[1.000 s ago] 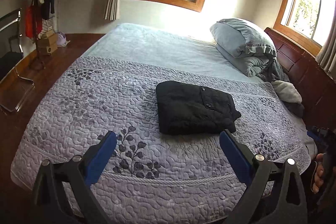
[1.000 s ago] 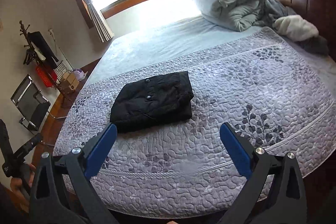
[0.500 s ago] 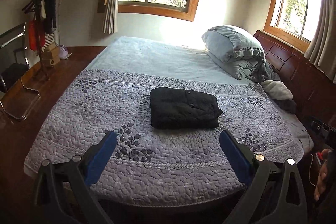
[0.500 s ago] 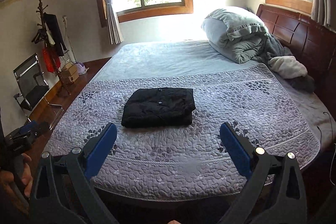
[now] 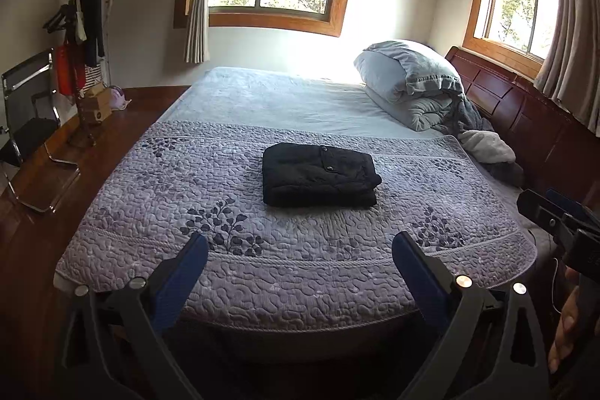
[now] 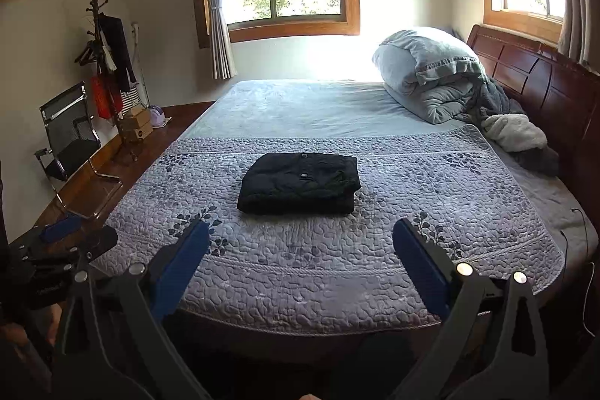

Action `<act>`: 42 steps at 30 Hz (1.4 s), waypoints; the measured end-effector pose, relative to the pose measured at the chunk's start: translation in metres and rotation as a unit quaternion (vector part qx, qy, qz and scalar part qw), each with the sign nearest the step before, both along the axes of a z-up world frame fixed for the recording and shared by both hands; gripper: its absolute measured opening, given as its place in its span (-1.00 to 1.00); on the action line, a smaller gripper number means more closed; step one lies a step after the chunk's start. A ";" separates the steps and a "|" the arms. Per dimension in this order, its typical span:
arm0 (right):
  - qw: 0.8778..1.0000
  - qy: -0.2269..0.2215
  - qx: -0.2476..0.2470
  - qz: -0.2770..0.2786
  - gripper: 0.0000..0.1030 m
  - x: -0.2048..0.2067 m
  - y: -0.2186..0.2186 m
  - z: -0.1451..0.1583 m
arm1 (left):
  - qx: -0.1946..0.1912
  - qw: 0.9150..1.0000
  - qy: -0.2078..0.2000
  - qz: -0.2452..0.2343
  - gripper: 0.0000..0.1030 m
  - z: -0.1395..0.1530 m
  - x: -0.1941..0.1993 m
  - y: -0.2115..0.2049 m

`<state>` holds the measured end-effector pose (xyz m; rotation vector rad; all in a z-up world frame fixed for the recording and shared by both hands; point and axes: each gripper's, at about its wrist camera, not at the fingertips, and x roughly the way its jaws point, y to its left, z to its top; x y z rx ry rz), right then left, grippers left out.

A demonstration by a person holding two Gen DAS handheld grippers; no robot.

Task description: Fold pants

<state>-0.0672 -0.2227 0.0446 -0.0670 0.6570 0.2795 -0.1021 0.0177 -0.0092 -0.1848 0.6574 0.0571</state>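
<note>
The black pants (image 5: 318,175) lie folded into a compact rectangle on the grey quilted bedspread (image 5: 262,250), near the bed's middle; they also show in the right wrist view (image 6: 300,183). My left gripper (image 5: 300,246) is open and empty, held back over the foot edge of the bed, well short of the pants. My right gripper (image 6: 300,235) is open and empty too, at a similar distance. Each gripper shows at the edge of the other's view: the right one (image 5: 555,220) and the left one (image 6: 67,242).
A rolled grey duvet (image 5: 412,81) and loose blankets (image 6: 513,134) lie by the wooden headboard (image 5: 525,107). A chair (image 6: 71,137), a coat stand (image 6: 108,62) and boxes stand on the wood floor at the left. A cable (image 6: 585,250) hangs off the bed's right side.
Both grippers have pulled back and risen away from the bed, so the pants look smaller and farther. The pants have not moved. Both grippers stay open.
</note>
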 end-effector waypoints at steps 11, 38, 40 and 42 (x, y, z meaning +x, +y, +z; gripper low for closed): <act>1.000 0.006 0.018 0.012 0.91 -0.028 0.005 0.002 | 0.025 0.999 -0.041 0.017 0.93 0.019 -0.032 -0.017; 1.000 0.015 0.006 0.027 0.91 -0.024 0.015 -0.012 | 0.043 0.998 -0.008 0.034 0.93 0.019 -0.022 -0.028; 0.999 0.017 0.006 0.028 0.91 -0.022 0.016 -0.014 | 0.038 0.999 -0.007 0.035 0.93 0.019 -0.021 -0.027; 0.999 0.019 0.007 0.029 0.91 -0.020 0.016 -0.015 | 0.041 0.998 -0.008 0.041 0.93 0.018 -0.021 -0.026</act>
